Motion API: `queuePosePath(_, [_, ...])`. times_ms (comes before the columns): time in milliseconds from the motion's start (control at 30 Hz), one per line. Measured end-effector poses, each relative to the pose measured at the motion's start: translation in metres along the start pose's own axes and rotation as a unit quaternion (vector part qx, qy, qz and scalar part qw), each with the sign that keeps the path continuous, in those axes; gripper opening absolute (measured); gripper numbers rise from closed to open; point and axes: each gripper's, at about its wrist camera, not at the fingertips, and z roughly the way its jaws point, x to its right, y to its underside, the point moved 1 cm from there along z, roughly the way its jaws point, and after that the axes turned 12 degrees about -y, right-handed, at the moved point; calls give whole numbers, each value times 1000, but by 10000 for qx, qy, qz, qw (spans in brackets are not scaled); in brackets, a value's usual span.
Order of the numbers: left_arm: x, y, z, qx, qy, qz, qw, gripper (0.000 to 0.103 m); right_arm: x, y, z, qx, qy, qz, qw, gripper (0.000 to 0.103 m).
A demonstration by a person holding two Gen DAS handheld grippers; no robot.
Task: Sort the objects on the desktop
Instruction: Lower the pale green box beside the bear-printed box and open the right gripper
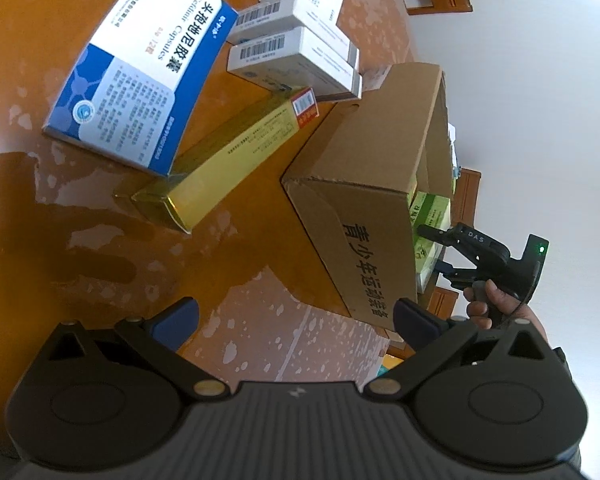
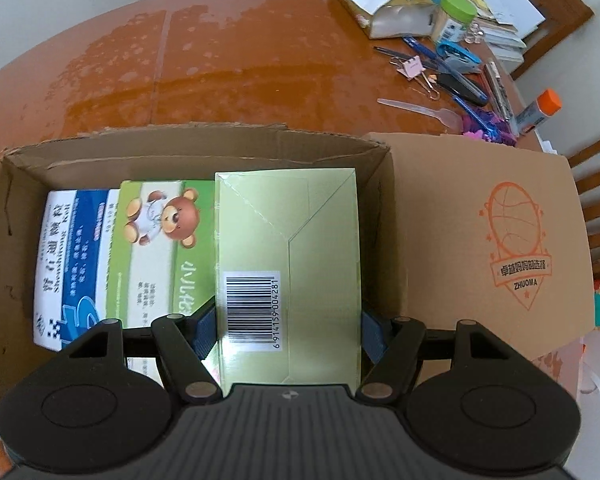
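- Our right gripper [image 2: 286,336] has its fingers closed on the two long sides of a pale green box [image 2: 288,240], barcode face up, held inside the open cardboard carton [image 2: 196,140].
- It sits at the carton's right end, just beside a green bear-print medicine box [image 2: 160,232] and a blue-and-white medicine box [image 2: 72,256] that already lie in there.
- To set it down well, we judge it best to keep it level and parallel to its neighbours, lower it until it rests, then spread the fingers without nudging the carton wall.
- Our left gripper [image 1: 296,320] hovers over the worktop [image 1: 40,60] with fingers wide and nothing between them.
- Outside the carton lie a blue-and-white Cefdinir capsule box [image 1: 140,68], a long yellow box [image 1: 228,156] and stacked white boxes [image 1: 296,56], all near enough for the left gripper.
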Motion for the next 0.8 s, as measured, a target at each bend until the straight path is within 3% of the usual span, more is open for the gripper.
queuePosePath(367, [16, -8, -1, 60, 80, 185, 9998, 103, -4, -7, 14, -76, 101, -64, 9999, 74])
queuePosePath(633, [60, -19, -3, 251, 200, 597, 9977, 103, -11, -9, 22, -94, 207, -335, 9992, 75])
queuePosePath(700, [73, -20, -2, 296, 211, 709, 9968, 103, -13, -10, 24, -98, 233, -403, 9989, 77])
queuePosePath(767, [85, -19, 1, 304, 262, 795, 9960, 103, -15, -9, 25, -135, 170, -514, 9984, 91])
queuePosePath(800, [92, -19, 3, 311, 270, 849, 9955, 103, -16, -7, 23, -79, 173, -516, 9985, 91])
